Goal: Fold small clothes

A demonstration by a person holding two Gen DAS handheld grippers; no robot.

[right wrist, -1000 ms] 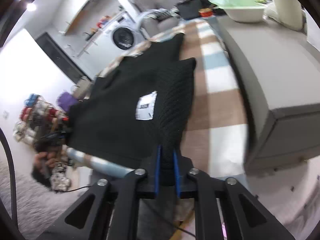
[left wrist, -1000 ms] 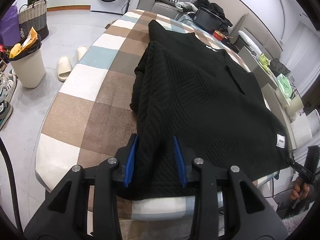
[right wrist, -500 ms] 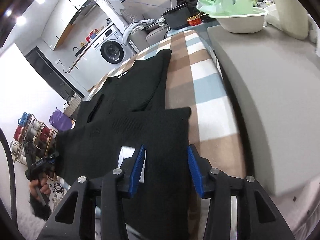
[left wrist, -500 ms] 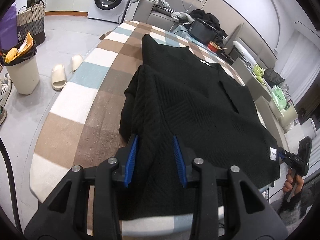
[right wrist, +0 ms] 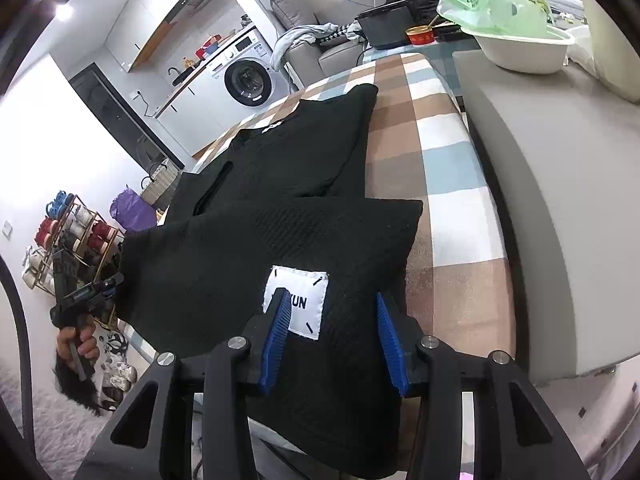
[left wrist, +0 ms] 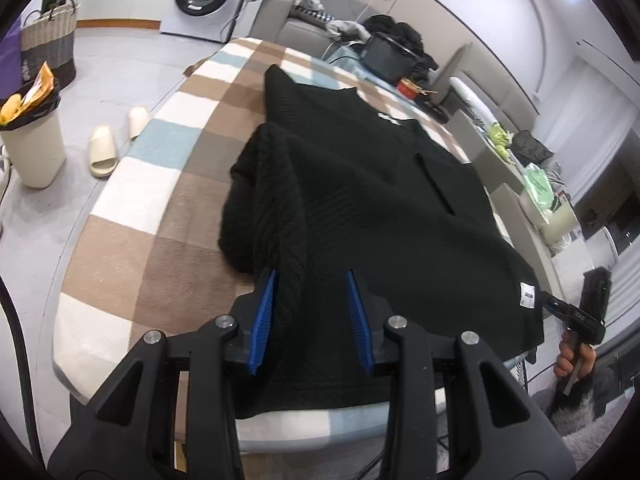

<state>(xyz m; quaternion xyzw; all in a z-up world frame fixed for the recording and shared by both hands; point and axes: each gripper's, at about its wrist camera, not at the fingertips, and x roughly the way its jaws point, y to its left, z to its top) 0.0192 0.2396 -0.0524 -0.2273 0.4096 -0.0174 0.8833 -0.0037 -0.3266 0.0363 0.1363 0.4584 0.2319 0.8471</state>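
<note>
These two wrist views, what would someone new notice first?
A black knit sweater sprawls across the checked brown, blue and white blanket, filling the middle of both views. Its white label lies between the blue jaws of the right gripper. Behind, a washing machine stands against the wall.

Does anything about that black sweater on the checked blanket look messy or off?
Yes. The black sweater is not lying flat: along its left edge the knit is bunched into a thick, rumpled roll, while the right side lies smooth. Its white label shows on top near the hem.
</note>
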